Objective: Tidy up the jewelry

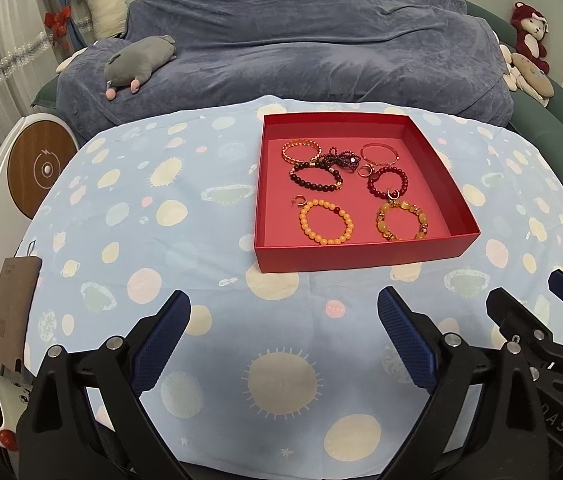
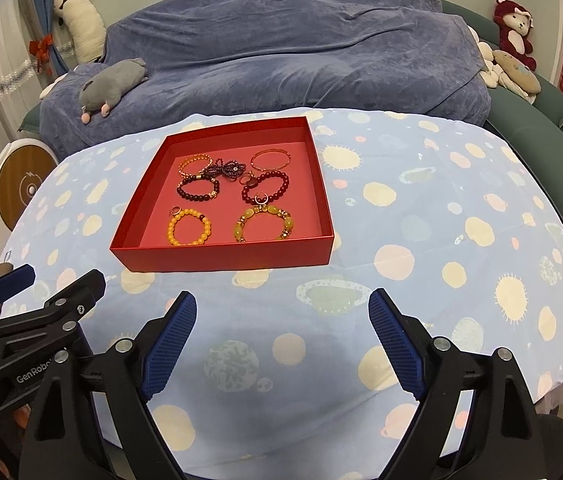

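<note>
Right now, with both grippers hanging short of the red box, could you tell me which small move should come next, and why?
Probably ease the open left gripper forward toward the orange bead bracelet: it lies nearest the red box's front wall, clear of the other pieces.

Your box (image 1: 355, 258) sits on the desk (image 1: 153, 216) ahead of both claws, holding the bracelets (image 1: 324, 222) and rings (image 1: 364, 171). Behind the desk lies the sofa (image 1: 301, 48), toys (image 1: 141, 62) on it.
</note>
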